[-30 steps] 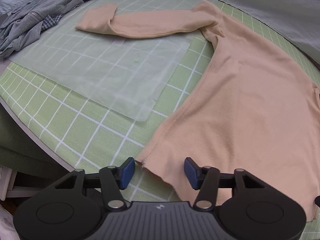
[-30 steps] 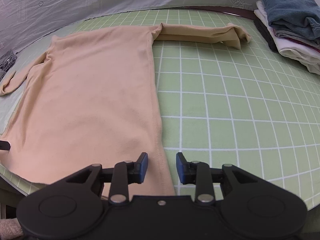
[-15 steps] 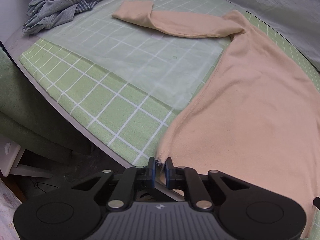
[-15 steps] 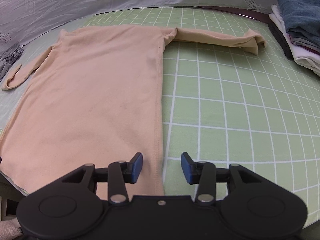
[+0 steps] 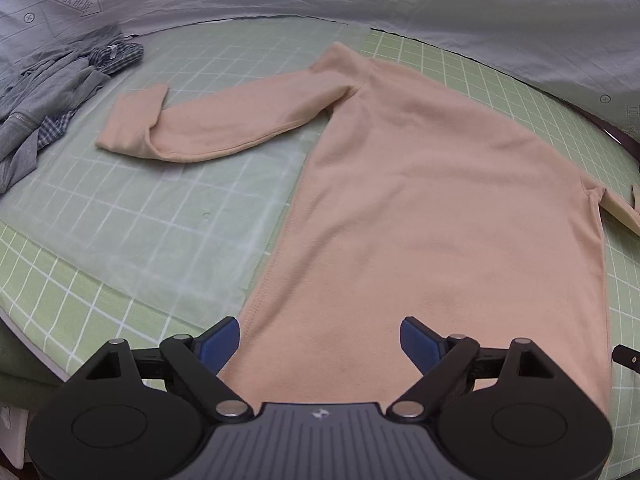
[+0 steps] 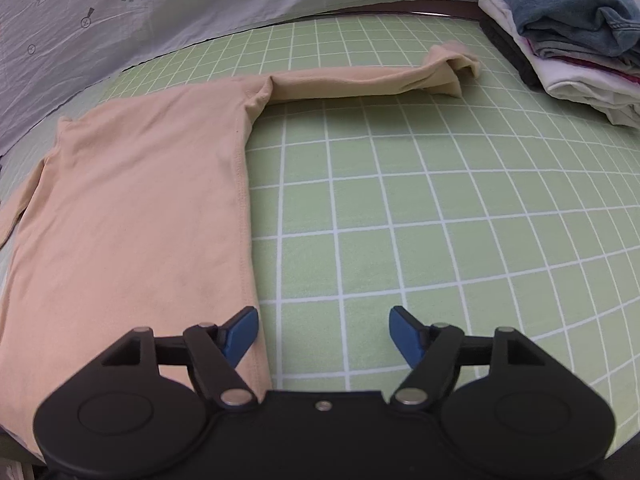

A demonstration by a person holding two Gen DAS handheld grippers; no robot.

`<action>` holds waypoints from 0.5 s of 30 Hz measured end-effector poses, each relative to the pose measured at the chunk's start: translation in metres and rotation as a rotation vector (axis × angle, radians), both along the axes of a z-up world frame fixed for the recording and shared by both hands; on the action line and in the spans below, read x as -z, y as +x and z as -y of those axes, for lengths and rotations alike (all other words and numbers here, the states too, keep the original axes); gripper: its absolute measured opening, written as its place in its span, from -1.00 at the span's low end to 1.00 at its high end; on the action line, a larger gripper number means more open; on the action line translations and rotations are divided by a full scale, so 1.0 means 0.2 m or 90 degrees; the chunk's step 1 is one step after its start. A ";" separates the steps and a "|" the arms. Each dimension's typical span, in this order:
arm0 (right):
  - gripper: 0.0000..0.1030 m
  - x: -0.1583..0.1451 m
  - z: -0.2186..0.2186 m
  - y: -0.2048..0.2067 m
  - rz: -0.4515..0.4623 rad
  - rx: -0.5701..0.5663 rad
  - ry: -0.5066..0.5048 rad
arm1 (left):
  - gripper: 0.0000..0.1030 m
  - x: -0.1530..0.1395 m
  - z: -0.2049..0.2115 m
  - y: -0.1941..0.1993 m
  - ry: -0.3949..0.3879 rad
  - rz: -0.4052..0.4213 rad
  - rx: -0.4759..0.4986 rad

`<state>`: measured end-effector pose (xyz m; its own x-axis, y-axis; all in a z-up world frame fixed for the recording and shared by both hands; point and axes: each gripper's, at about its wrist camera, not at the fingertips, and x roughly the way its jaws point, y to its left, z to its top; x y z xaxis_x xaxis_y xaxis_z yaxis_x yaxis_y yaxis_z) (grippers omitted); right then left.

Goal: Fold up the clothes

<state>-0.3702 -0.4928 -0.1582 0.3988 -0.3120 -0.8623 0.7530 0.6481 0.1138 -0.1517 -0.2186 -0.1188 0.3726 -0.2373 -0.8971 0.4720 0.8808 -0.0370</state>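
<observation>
On the table: peach shirt (image 5: 440,216) spread flat, sleeves out
Left gripper (image 5: 320,340): fingers spreading over near hem, pinching nothing
Right gripper (image 6: 324,334): fingers spreading, right seam between, unpinched

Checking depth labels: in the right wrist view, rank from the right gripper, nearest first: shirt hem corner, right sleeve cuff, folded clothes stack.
From the right gripper, its jaws opening:
1. Shirt hem corner, beside its left blue pad.
2. Right sleeve cuff, far across the mat, upper right.
3. Folded clothes stack, top right corner, just beyond the cuff.
</observation>
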 end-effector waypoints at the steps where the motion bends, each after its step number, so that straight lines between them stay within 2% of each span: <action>1: 0.45 0.00 0.03 0.00 0.006 0.018 0.009 | 0.70 0.01 0.04 0.01 0.003 -0.004 0.012; 8: 0.59 0.02 0.30 0.01 0.062 0.140 0.049 | 0.70 0.09 0.23 0.14 0.021 -0.027 0.056; 12: 0.75 0.04 0.53 -0.01 0.139 0.241 0.080 | 0.70 0.14 0.32 0.28 0.030 -0.045 0.051; 15: 0.76 0.06 0.74 -0.06 0.213 0.333 0.127 | 0.70 0.15 0.38 0.37 0.022 -0.050 0.032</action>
